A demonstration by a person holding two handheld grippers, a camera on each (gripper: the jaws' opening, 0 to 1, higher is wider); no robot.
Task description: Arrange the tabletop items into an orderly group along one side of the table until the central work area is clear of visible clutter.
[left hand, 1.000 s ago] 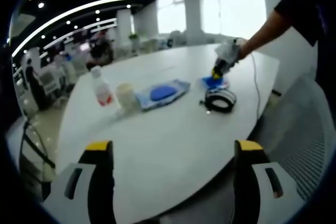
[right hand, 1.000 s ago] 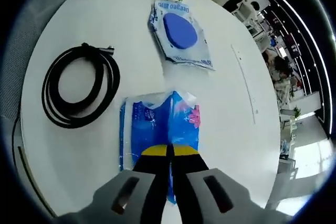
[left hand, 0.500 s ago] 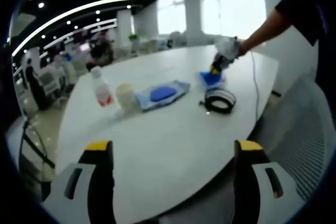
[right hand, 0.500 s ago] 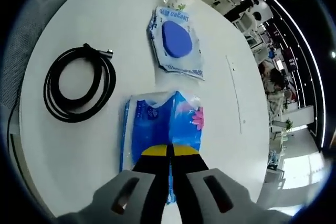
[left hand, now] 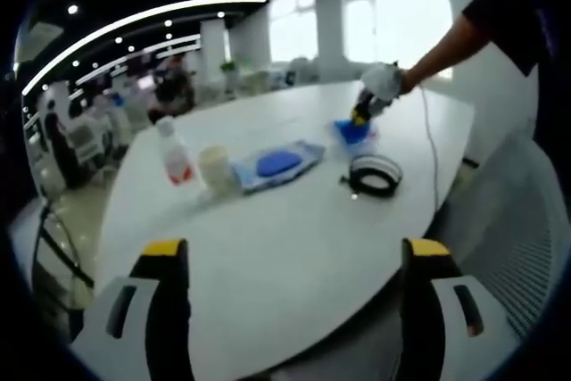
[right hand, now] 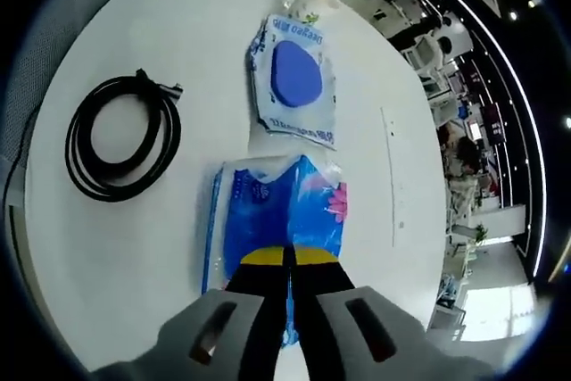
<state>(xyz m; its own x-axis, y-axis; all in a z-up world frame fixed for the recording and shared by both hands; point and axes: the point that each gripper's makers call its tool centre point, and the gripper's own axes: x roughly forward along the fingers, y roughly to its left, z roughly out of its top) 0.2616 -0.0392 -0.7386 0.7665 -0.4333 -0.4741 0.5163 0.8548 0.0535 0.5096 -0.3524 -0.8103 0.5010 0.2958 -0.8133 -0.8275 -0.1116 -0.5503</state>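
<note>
My right gripper [right hand: 286,256] is shut on a blue tissue pack [right hand: 272,216], held just above the white table [right hand: 125,247]. Ahead of it lies a clear pouch with a blue oval pad [right hand: 294,78], and to the left a coiled black cable [right hand: 120,144]. In the left gripper view, my left gripper [left hand: 290,252] stands open over the near table edge, with nothing between its jaws. Farther across the table sit a small bottle with a red label [left hand: 174,153], a pale cup [left hand: 215,167], the pouch [left hand: 277,163], the cable [left hand: 375,176] and the tissue pack [left hand: 353,131] under the right gripper [left hand: 361,116].
A person's arm [left hand: 446,42] reaches in from the right, holding the right gripper. A mesh chair [left hand: 508,220] stands at the table's right edge. Office desks and people fill the background at the left. The near half of the table [left hand: 285,247] is bare.
The right gripper has carried the tissue pack farther across the table, away from the cable and nearer the pouch. The left gripper has barely moved.
</note>
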